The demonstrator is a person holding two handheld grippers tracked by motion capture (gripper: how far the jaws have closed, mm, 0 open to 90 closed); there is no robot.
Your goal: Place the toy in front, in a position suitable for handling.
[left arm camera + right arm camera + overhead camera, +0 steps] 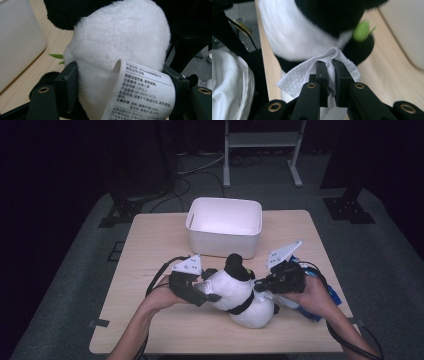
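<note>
Between the two grippers, near the front edge of the table (pixel 150 320), the plush panda (pixel 240 295) lay tilted, its long axis running from the black head on the far side down to the rounded white base on the near right. The left gripper (pixel 197 292) held the white body from the left: in the left gripper view its jaws stood spread wide on either side of the fur, pressed into it, with the printed care label (pixel 142 92) curling out between them. The right gripper (pixel 262 286) stood on the opposite flank. Its jaws were closed almost fully on a folded white wipe (pixel 312 72), and the wipe's leading edge touched the panda directly ahead of the fingertips, at the seam where white fur met a black limb. A small green leaf detail (pixel 361 30) sat just beyond and to the right of that contact point.

The plush therefore lay straight ahead of the right fingertips, already in contact, so the wiping stroke probably fell to the right hand while the left steadied the body. The white bin (pixel 225 226) stood well beyond both grippers, apart from the plush.
</note>
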